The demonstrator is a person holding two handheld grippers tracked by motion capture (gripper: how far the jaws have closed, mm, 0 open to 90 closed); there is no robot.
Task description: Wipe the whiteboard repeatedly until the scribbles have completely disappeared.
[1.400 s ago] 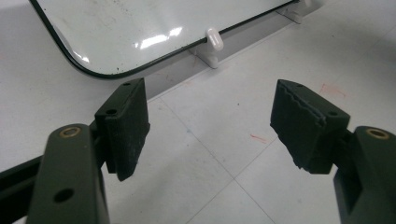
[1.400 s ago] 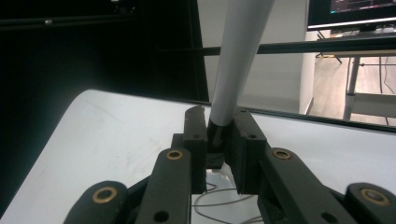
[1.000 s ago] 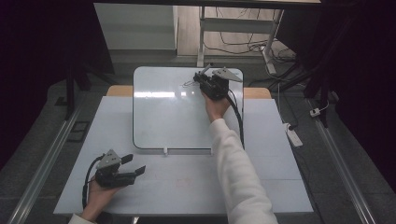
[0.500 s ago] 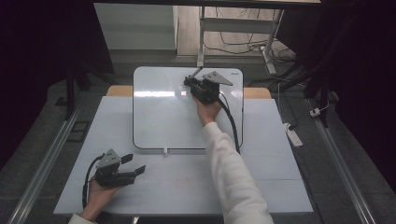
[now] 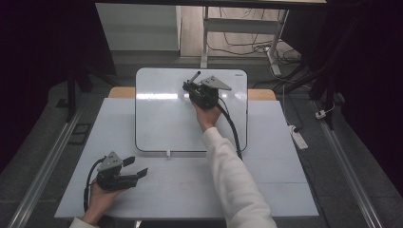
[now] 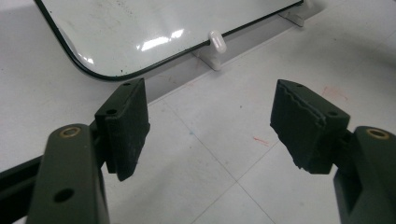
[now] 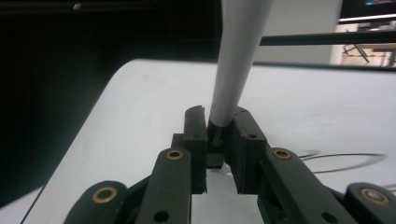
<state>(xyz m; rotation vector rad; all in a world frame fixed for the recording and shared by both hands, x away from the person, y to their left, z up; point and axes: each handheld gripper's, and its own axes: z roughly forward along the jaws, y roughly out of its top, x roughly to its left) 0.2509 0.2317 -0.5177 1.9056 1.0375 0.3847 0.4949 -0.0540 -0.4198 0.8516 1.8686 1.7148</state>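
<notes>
Marker point(image 7: 233, 70) clamped low on its barrel in the right tool point(image 5: 192, 86), tip down over the far part of the whiteboard point(image 5: 161, 118), body tilted up and away. Left tool point(image 5: 138, 167) spread wide and holding nothing, resting on the counter point(image 5: 266, 185) just short of the board's near edge. For a clean line: best kept firmly pinched, tip pressed lightly and evenly, hand drawn smoothly rather than dragged hard. Marks on the board too faint to judge.
</notes>
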